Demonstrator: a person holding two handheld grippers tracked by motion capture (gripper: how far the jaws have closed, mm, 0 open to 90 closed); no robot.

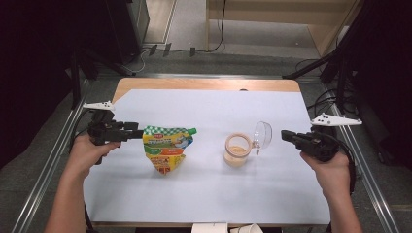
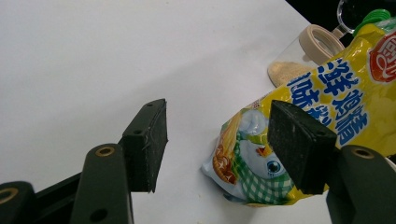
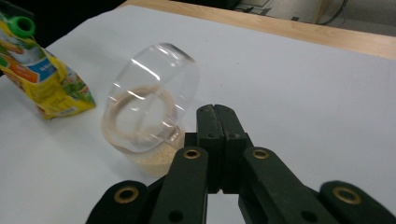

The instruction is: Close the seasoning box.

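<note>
Left hand-held gripper [image 2: 212, 144] stands with its jaws moderately wide, one pad on bare white surface [image 1: 214, 194], the other overlapping the lower corner of the yellow seasoning pouch [image 1: 166, 148]; nothing is pinched. In the high view this hand-held gripper [image 1: 137, 132] sits level at the pouch's left edge, just beside it or barely touching; contact cannot be confirmed.

Right hand-held gripper [image 3: 218, 122] has its jaws pressed fully together with nothing between them. In the high view it [image 1: 286, 136] lies near the open clear lid [image 1: 261, 136] of the small jar [image 1: 237, 150], apart from it.

The pouch stands upright at left of centre, its green cap [image 1: 193, 130] pointing toward the jar. The jar sits right of centre, lid hinged back and tilted, pale granules in its base.

Judgement: the work in hand appears to be taking up the pouch to serve the open jar.

Risks noted:
- Off-centre approach: only one pad overlaps the pouch's corner. Closing from here would likely catch a fold of film, letting the soft pouch slump or twist out.
- A level push from the left hand-held gripper could topple the pouch toward the jar.
- The closed right hand-held gripper is close to the raised lid; a nudge could shut the lid or slide the light jar, spilling granules.
- The cap appears still fitted; tipping before removal achieves nothing.
</note>
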